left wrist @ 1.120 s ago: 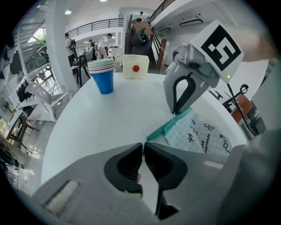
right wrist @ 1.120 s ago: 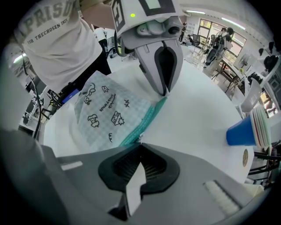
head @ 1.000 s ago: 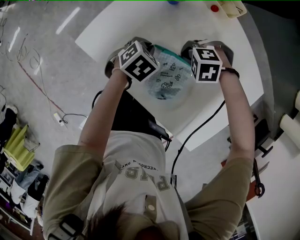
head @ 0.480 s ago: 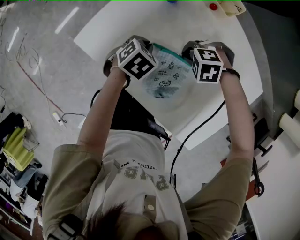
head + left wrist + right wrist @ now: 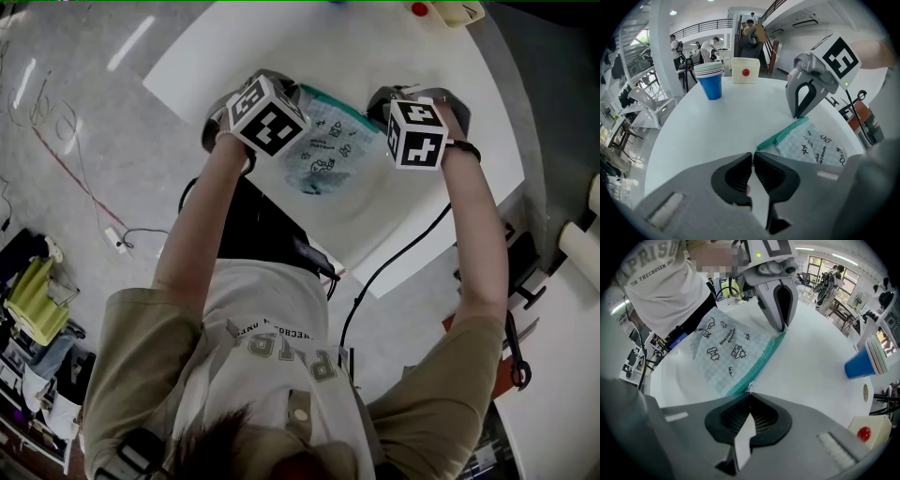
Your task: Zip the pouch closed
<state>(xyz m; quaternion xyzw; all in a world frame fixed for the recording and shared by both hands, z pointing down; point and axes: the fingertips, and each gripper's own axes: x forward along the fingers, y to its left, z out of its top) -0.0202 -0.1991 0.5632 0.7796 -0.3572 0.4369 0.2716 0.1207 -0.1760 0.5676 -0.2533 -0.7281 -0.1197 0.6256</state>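
The pouch is clear and checked, with dark doodles and a teal zipper along one edge. It lies on the white table between the two grippers. My left gripper is shut on the pouch's end by the zipper, where a small white tab shows at the pads. My right gripper is shut on the zipper pull, a small metal piece at its fingertips. In the head view both grippers' fingertips are hidden under their marker cubes, left and right.
A stack of cups, blue at the bottom, and a white box with a red button stand at the far side of the table. A black cable hangs over the near table edge. People stand in the background hall.
My right gripper has drawn a little to the right, away from the left one, with the zipper pull in it. The left gripper has kept its grip and place.
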